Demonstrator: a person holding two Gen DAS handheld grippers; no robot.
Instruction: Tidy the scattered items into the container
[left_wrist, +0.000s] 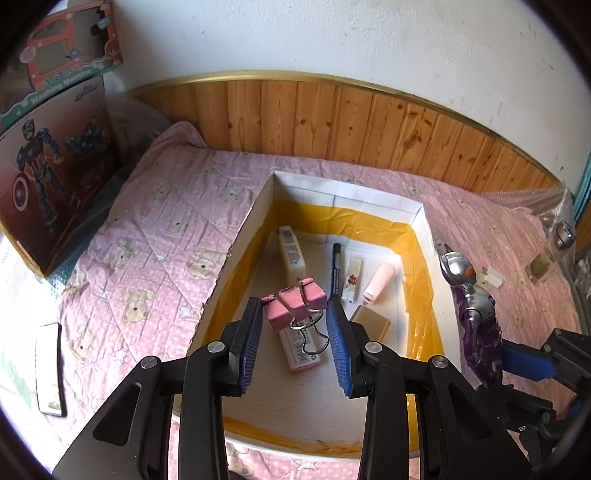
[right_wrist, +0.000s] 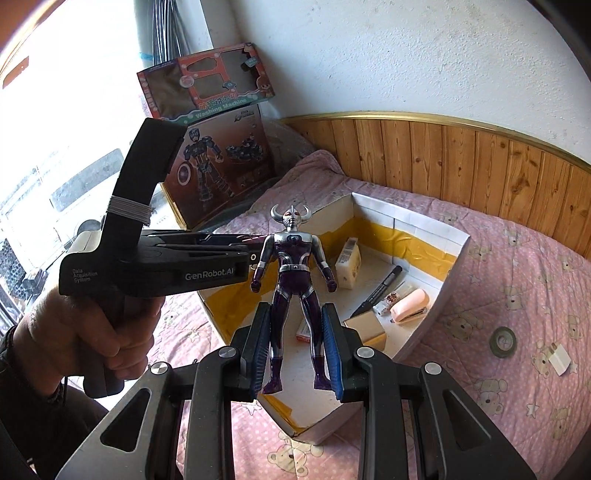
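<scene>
The left tool (left_wrist: 295, 325) is clamped on pink binder clips (left_wrist: 293, 302) above the cardboard box (left_wrist: 243, 229) on the bed (left_wrist: 155, 221). The right tool (right_wrist: 297, 343) is clamped on the legs of a silver-and-purple action figure (right_wrist: 293, 266) over the box's near edge.

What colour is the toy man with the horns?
The toy man is shiny silver on top and dark purple on his body and legs. The right wrist view shows him best.

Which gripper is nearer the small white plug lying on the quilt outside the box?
Right. The right gripper, gripping the figure, has the white plug off to its side; the left gripper is over the box, farther away.
</scene>
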